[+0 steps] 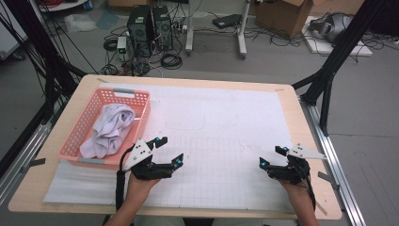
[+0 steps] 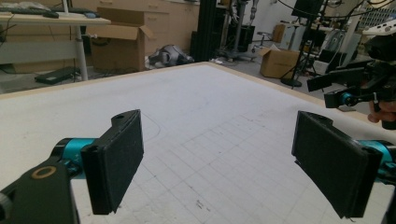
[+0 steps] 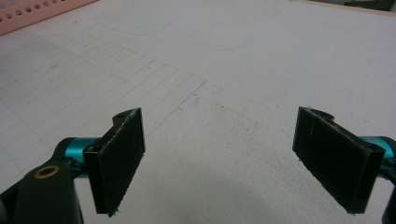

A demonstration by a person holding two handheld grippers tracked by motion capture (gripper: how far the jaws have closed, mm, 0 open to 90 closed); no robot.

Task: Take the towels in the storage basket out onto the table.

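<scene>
**Inspector:** State of both grippers?

**Operator:** I read the left gripper (image 1: 169, 151) as wide open, holding nothing; its pads (image 2: 119, 163) stand far apart over bare mat. The right gripper (image 1: 272, 157) is likewise spread wide and empty. Both hover low at the near edge of the table (image 1: 301, 122).

**Inspector:** And the work item?

**Operator:** The cloth (image 1: 109, 129) lies bunched inside the basket (image 1: 141, 96), at the table's left, just beside my left gripper (not touching it).

**Inspector:** Step in hand?

**Operator:** In my judgement, the start: nothing gripped yet. The next move calls for swinging the left gripper over the rim and closing on a raised fold.

**Inspector:** Discrepancies between views?

**Operator:** The high view alone gives me the cloth. The right gripper view catches a corner of the basket (image 3: 42, 14); the left gripper view looks away from it, toward the right gripper (image 2: 348, 91).
</scene>
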